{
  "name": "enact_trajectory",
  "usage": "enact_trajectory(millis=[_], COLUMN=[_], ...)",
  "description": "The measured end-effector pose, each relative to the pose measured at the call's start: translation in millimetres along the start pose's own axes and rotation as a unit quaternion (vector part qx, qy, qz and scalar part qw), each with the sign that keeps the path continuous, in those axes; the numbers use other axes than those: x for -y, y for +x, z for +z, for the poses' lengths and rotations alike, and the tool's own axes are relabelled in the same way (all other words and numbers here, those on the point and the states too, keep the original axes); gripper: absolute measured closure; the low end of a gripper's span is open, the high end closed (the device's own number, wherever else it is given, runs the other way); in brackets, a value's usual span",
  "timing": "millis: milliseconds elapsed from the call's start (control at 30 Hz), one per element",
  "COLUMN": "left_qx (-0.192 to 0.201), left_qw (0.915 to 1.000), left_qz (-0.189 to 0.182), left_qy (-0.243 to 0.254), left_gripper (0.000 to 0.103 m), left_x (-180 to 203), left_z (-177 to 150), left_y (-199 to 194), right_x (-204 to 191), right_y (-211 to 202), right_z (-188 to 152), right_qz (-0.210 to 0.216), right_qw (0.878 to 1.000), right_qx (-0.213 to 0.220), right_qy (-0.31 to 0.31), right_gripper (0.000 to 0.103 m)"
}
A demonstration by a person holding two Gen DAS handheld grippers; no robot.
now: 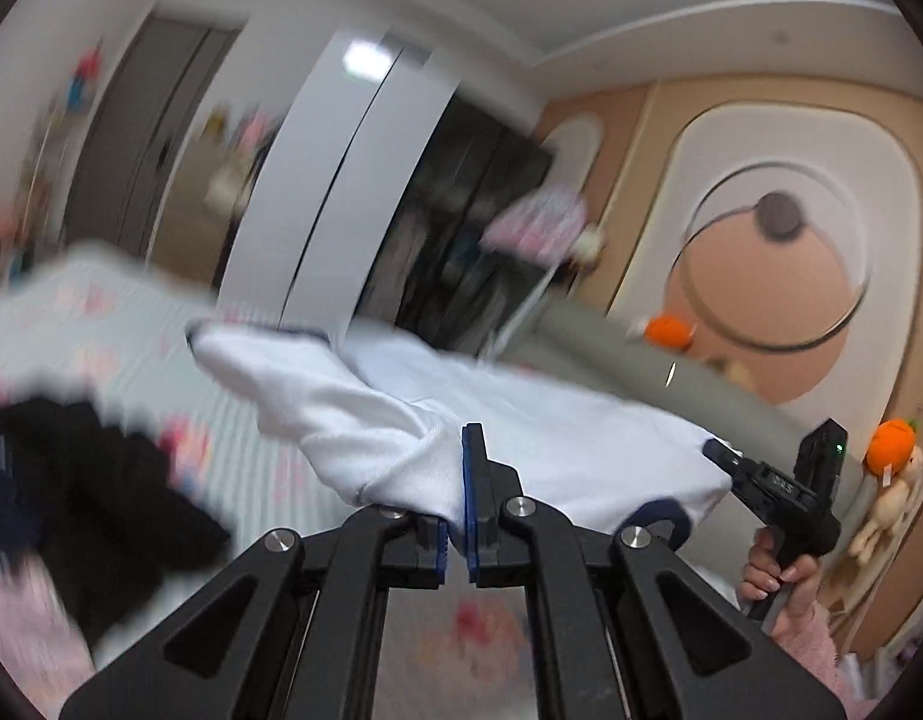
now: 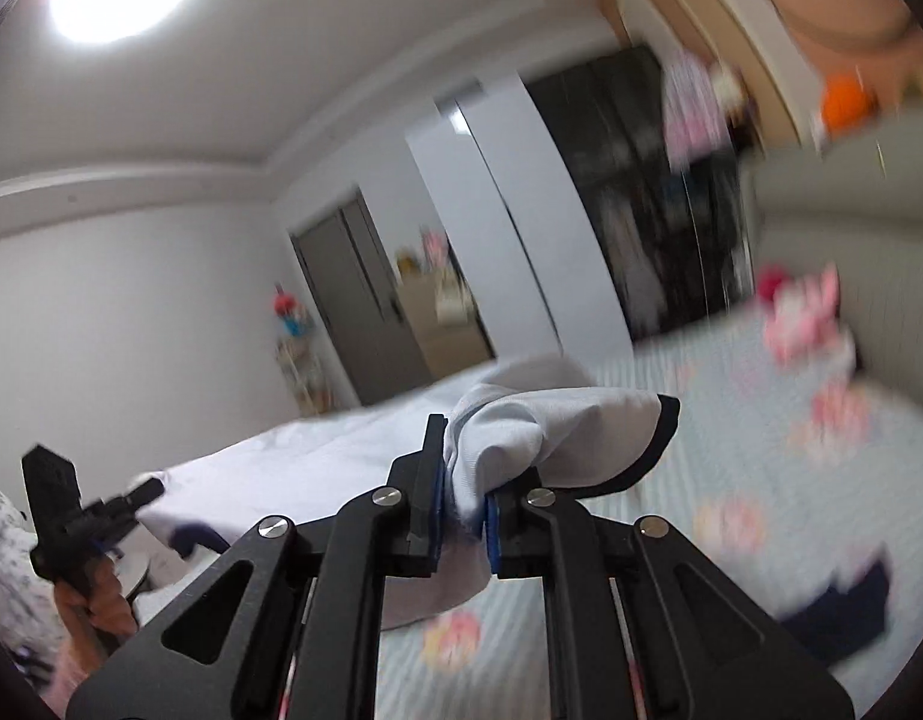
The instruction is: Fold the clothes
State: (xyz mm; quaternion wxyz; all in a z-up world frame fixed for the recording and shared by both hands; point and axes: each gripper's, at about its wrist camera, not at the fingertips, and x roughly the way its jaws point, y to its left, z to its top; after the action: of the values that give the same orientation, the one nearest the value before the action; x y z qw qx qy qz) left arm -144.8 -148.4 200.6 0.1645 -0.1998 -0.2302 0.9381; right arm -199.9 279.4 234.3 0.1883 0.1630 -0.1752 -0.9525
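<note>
A white shirt with navy trim point(image 1: 521, 426) is held up in the air between my two grippers, above the bed. My left gripper point(image 1: 458, 480) is shut on one shoulder of the shirt, with a sleeve point(image 1: 293, 384) hanging off to the left. My right gripper point(image 2: 461, 480) is shut on the other shoulder of the white shirt point(image 2: 521, 432), its navy-edged sleeve point(image 2: 659, 438) sticking out to the right. The right gripper also shows in the left wrist view point(image 1: 725, 459), and the left gripper in the right wrist view point(image 2: 149, 489).
Below lies a bed with a pale striped floral sheet point(image 2: 761, 480). A black garment point(image 1: 101, 492) lies on it at the left, a dark garment point(image 2: 845, 606) at the right. A grey headboard point(image 1: 611, 348) with orange plush toys point(image 1: 668, 330), and wardrobes point(image 1: 461, 210), stand behind.
</note>
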Motion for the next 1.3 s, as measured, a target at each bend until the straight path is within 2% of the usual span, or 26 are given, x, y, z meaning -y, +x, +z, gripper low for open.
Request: enact_trajectory(millis=[67, 167, 233, 300, 367, 400, 433, 467, 500, 533, 567, 600, 633, 700, 800, 900, 933, 1000, 1033, 1133, 1200, 1267, 1300], left_qx=[-0.056, -0.139, -0.193, -0.246, -0.270, -0.273, -0.267, -0.256, -0.243, -0.235, -0.233, -0.233, -0.238, -0.261, -0.291, -0.294, -0.292, -0.283, -0.277, -0.266, -0.261, -0.260, -0.264], left_qw=[0.9969, 0.9831, 0.9678, 0.9478, 0.9381, 0.9363, 0.9364, 0.9374, 0.9391, 0.9404, 0.9418, 0.9433, 0.9443, 0.9472, 0.9480, 0.9500, 0.9515, 0.9559, 0.9577, 0.9588, 0.9585, 0.9576, 0.9569], left_qz=[0.015, 0.055, 0.084, 0.111, 0.123, 0.121, 0.112, 0.102, 0.091, 0.078, 0.063, 0.047, 0.033, 0.029, 0.038, 0.040, 0.043, 0.050, 0.054, 0.056, 0.049, 0.026, 0.019], left_qy=[-0.053, -0.106, -0.138, -0.170, -0.178, -0.185, -0.199, -0.213, -0.225, -0.233, -0.234, -0.232, -0.224, -0.184, -0.123, -0.099, -0.087, -0.061, -0.053, -0.083, -0.105, -0.122, -0.119], left_gripper=[0.099, 0.099, 0.099, 0.099, 0.098, 0.098, 0.095, 0.087, 0.082, 0.072, 0.066, 0.064, 0.064, 0.064, 0.064, 0.070, 0.078, 0.078, 0.078, 0.077, 0.072, 0.045, 0.041], left_x=[-38.7, -87.1, -118.5, -149.8, -161.6, -164.1, -166.0, -166.6, -166.6, -166.3, -164.0, -160.5, -154.7, -138.2, -116.3, -105.6, -102.6, -96.9, -94.8, -103.1, -108.9, -112.7, -111.3], left_z=[-51.7, -132.8, -187.1, -241.4, -268.0, -275.1, -278.3, -279.6, -281.6, -283.3, -285.6, -288.5, -293.0, -302.4, -311.2, -304.3, -297.5, -282.1, -275.6, -269.8, -271.0, -281.0, -288.8], left_y=[19.8, 51.8, 73.2, 94.6, 100.0, 97.3, 91.6, 83.6, 76.0, 69.5, 64.4, 60.1, 58.7, 65.7, 85.0, 103.0, 105.1, 104.6, 104.5, 99.6, 95.3, 89.8, 90.8], right_x=[21.2, 63.1, 91.8, 119.1, 143.1, 150.0, 155.3, 158.4, 158.5, 158.7, 158.2, 155.3, 147.4, 127.2, 105.3, 92.9, 89.9, 86.2, 84.6, 81.0, 79.5, 77.4, 75.3], right_y=[20.9, 51.0, 70.4, 84.9, 90.3, 85.7, 78.3, 69.1, 57.6, 46.1, 33.9, 23.0, 14.5, 1.9, 16.8, 36.8, 41.6, 48.9, 51.7, 55.8, 55.3, 54.5, 53.5], right_z=[-55.5, -149.0, -215.8, -276.3, -326.3, -337.4, -344.4, -348.6, -348.9, -349.2, -350.1, -351.0, -350.7, -357.0, -373.9, -378.9, -379.5, -370.2, -363.8, -350.9, -346.8, -344.1, -345.3], right_qz=[-0.019, -0.042, -0.077, -0.112, -0.134, -0.134, -0.131, -0.128, -0.124, -0.120, -0.114, -0.103, -0.091, -0.069, -0.045, -0.050, -0.051, -0.054, -0.055, -0.056, -0.057, -0.056, -0.051], right_qw=[0.997, 0.983, 0.967, 0.947, 0.926, 0.923, 0.923, 0.923, 0.925, 0.927, 0.928, 0.929, 0.929, 0.931, 0.929, 0.931, 0.932, 0.936, 0.938, 0.941, 0.941, 0.941, 0.941], right_qx=[-0.066, -0.152, -0.211, -0.268, -0.313, -0.315, -0.307, -0.297, -0.283, -0.270, -0.257, -0.249, -0.249, -0.264, -0.315, -0.326, -0.328, -0.320, -0.313, -0.296, -0.286, -0.279, -0.283], right_qy=[0.036, 0.097, 0.124, 0.137, 0.162, 0.177, 0.193, 0.207, 0.220, 0.233, 0.245, 0.254, 0.257, 0.242, 0.189, 0.155, 0.146, 0.139, 0.140, 0.154, 0.171, 0.183, 0.178], right_gripper=[0.094, 0.094, 0.094, 0.094, 0.091, 0.088, 0.088, 0.085, 0.077, 0.073, 0.070, 0.070, 0.070, 0.069, 0.068, 0.066, 0.068, 0.091, 0.091, 0.093, 0.093, 0.089, 0.079])
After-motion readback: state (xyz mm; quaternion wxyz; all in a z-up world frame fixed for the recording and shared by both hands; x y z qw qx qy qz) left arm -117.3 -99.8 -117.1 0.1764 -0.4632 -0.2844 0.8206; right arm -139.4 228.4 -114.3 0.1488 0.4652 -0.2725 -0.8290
